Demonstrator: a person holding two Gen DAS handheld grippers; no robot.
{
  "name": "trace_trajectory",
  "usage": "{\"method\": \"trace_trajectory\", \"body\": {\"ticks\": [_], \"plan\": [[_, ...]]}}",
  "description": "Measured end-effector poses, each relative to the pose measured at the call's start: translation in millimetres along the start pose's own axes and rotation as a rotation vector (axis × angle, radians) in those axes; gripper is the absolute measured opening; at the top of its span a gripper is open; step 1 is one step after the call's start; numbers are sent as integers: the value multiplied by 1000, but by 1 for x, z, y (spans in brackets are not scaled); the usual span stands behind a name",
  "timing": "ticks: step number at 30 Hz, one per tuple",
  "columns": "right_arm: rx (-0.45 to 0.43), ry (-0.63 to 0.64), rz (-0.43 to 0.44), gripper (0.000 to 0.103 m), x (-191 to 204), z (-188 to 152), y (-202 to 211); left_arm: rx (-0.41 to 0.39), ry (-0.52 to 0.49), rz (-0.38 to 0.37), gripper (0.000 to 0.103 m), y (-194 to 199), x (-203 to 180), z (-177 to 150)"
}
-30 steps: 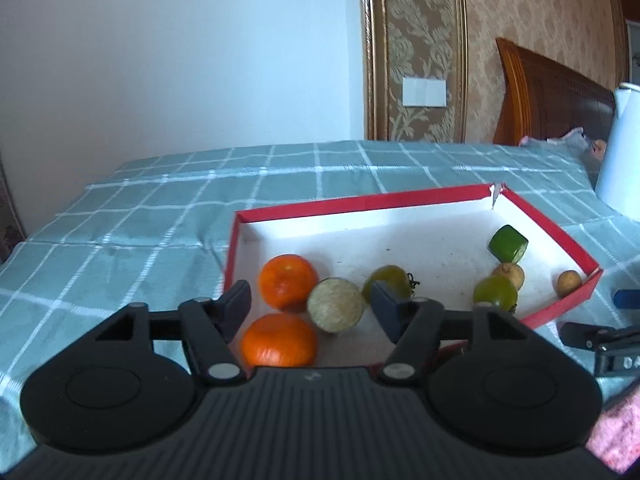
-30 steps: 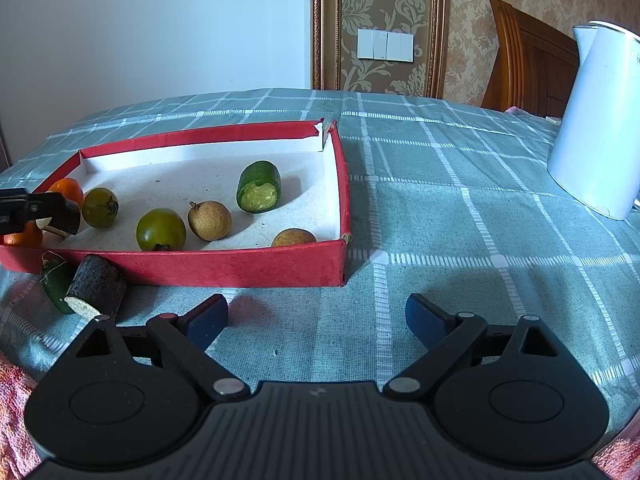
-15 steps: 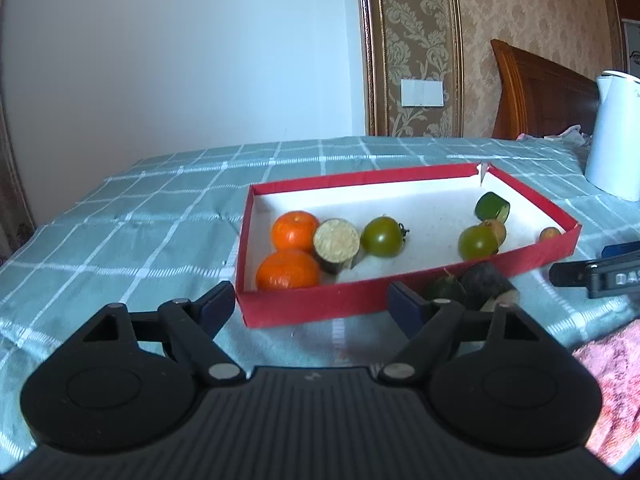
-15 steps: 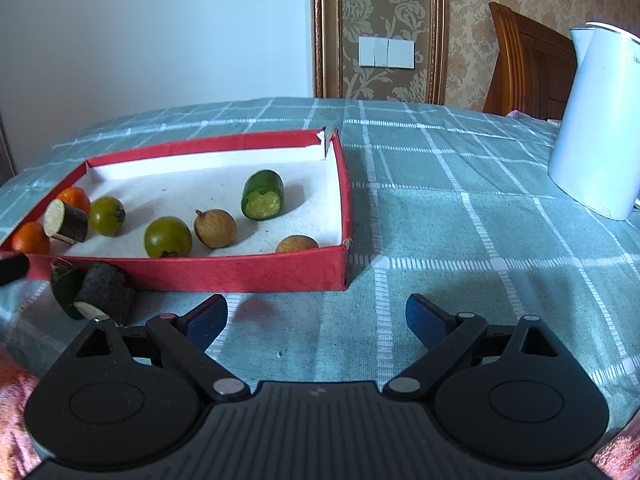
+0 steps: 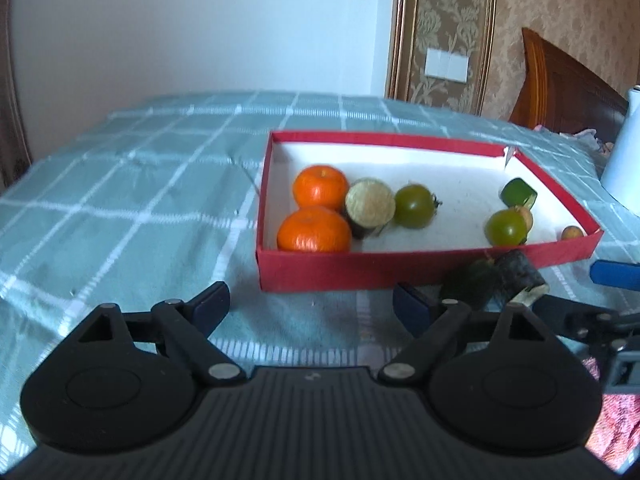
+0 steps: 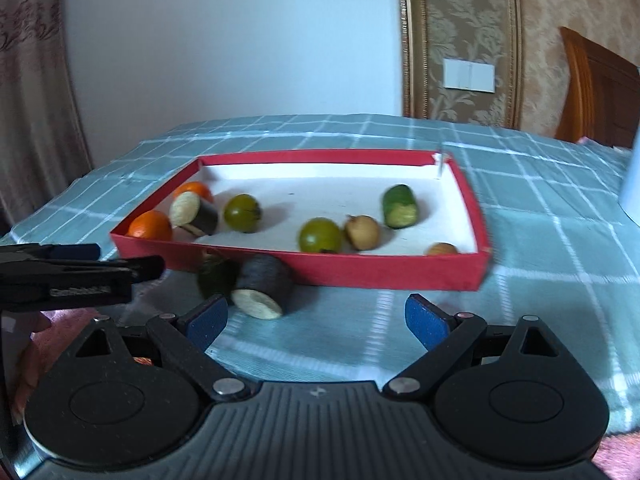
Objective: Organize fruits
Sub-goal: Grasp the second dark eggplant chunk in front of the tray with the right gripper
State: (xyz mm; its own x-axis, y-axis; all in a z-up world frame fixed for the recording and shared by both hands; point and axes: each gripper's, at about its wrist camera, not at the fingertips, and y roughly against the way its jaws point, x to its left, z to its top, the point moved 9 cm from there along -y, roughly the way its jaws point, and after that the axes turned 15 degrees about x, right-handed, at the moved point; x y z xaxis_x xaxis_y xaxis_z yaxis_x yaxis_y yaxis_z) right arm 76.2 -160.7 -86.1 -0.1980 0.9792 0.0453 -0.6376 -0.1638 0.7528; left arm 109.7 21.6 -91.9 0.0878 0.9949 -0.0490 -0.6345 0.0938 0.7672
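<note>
Red tray on checked teal cloth, white inside; holds two oranges, green tomatoes, cut pieces, small brown fruits. Dark cut chunk and a green piece lie on the cloth just outside tray's near wall. Left gripper jaws opening, nothing between. Right gripper spread wide, empty. Behind: white wall, patterned wallpaper, light switch, wooden headboard, white kettle at right.
</note>
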Motion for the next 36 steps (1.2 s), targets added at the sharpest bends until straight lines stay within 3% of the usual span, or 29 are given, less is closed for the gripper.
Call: {"method": "trace_trajectory", "body": {"ticks": [3, 7, 12, 20, 22, 26, 36], "plan": [[1, 16, -13, 95, 10, 5, -8, 7, 9, -13, 88, -2, 2, -2], [28, 32, -37, 74, 18, 8, -20, 17, -2, -21, 94, -4, 1, -2], [47, 29, -22, 59, 18, 6, -26, 21, -7, -29, 98, -5, -1, -2], [46, 45, -19, 49, 24, 7, -30, 27, -14, -37, 103, -6, -3, -2], [50, 41, 24, 33, 27, 6, -28, 31, -18, -33, 103, -7, -3, -3], [36, 69, -7, 33, 30, 5, -28, 31, -18, -34, 103, -7, -4, -2], [-29, 15, 24, 33, 17, 7, -6, 34, -23, -28, 103, -7, -4, -3]]}}
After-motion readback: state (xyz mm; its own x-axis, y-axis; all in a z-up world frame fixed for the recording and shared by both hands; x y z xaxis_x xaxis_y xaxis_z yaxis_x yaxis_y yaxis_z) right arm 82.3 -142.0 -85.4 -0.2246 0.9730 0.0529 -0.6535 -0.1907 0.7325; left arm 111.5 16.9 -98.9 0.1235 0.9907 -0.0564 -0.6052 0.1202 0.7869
